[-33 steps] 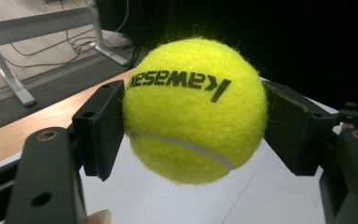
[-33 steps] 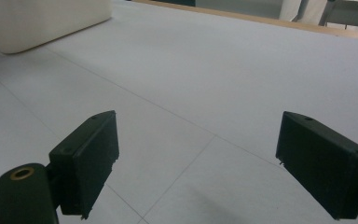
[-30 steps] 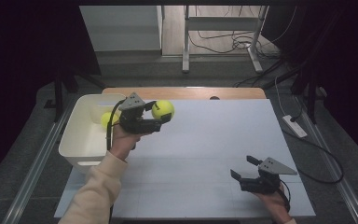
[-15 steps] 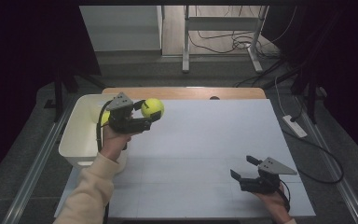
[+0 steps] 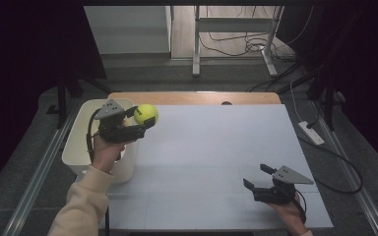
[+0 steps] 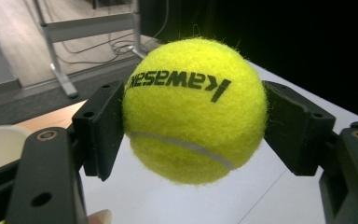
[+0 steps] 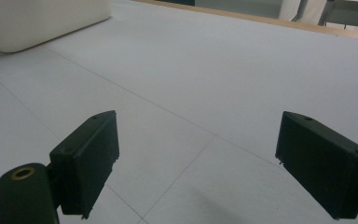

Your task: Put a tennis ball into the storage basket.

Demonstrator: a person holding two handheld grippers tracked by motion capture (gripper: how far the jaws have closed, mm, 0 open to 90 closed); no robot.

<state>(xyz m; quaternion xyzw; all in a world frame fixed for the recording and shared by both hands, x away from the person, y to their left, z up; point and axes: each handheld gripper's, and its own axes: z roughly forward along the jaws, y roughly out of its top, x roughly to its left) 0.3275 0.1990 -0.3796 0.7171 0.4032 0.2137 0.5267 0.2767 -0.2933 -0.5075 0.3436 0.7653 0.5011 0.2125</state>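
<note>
Nearest to you, your right gripper (image 5: 256, 178) rests low on the white table (image 5: 216, 147), at the near right corner. Its jaws stand wide apart with nothing between them; in the right gripper view there is bare table surface between the two black pads (image 7: 89, 156). I judge it is parked there so that it does not disturb the other hand.

Farther from you, at the left, your left gripper (image 5: 145, 118) is lifted above the table and holds the tennis ball (image 5: 146, 113). The jaws are closed on it from two opposite sides, and in the left gripper view the pads (image 6: 103, 128) press on the ball (image 6: 195, 109) at about its middle line. This grip seems good, because a round ball slips out easily if you take it too high or too low.

The ball hangs just beside the right rim of the white bin (image 5: 81, 130), over the table edge of it, not yet over the opening. The bin stands at the left side of the table. It looks that you carry the ball toward the bin, so bring it well over the inside before you open the jaws.
</note>
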